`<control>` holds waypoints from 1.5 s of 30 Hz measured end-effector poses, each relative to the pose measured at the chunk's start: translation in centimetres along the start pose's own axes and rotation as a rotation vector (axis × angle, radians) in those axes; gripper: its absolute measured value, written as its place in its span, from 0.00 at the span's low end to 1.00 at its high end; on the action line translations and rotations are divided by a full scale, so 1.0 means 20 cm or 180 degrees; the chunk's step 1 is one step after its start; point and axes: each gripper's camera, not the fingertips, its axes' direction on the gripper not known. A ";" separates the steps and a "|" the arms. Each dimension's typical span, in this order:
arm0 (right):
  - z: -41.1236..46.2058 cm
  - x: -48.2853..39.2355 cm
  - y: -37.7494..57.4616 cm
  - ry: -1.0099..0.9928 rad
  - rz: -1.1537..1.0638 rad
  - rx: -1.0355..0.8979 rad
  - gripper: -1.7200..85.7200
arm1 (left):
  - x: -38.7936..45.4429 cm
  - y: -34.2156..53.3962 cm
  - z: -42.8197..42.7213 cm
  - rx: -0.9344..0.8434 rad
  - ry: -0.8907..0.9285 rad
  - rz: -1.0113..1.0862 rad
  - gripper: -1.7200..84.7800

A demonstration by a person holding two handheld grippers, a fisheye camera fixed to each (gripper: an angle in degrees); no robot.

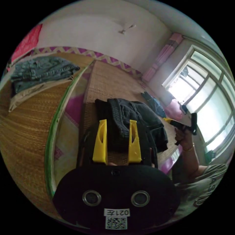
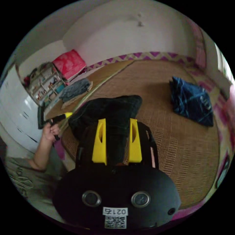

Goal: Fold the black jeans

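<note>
The crumpled black denim jeans (image 1: 137,120) are bunched in a heap on the woven straw bed mat (image 1: 110,80), right ahead of both grippers. Left gripper (image 1: 117,139) and right gripper (image 2: 117,140) fingers are held apart, nothing clamped. Denim's probably heavy and floppy, so the waistband is likely best grabbed. A folded blue plaid cloth (image 2: 189,101) is caught clearly in the right gripper view; the bright window (image 1: 203,98) is seen in the left.

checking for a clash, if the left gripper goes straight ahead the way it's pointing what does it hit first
Most likely the black jeans: they lie bunched on the woven mat right ahead of the left gripper, between its open yellow jaws. Depth is hard to judge.
</note>
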 end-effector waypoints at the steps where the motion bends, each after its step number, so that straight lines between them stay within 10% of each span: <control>1: 0.05 0.21 -0.02 -0.0312 0.0291 -0.0113 0.18 | -0.10 -0.05 0.03 -0.0090 0.0172 -0.0163 0.18; 13: 0.57 1.11 -0.01 -0.1994 0.1182 -0.0697 0.19 | -0.49 -0.37 0.26 -0.0676 0.0243 -0.0466 0.17; 34: 0.45 1.49 0.36 -0.1794 0.1108 -0.0460 0.18 | -0.55 -0.85 0.13 -0.0017 0.0049 0.0416 0.01; 45: 0.41 1.47 0.53 -0.1692 0.0917 -0.0543 0.20 | -1.16 -0.93 0.34 -0.0216 0.0568 -0.0373 0.10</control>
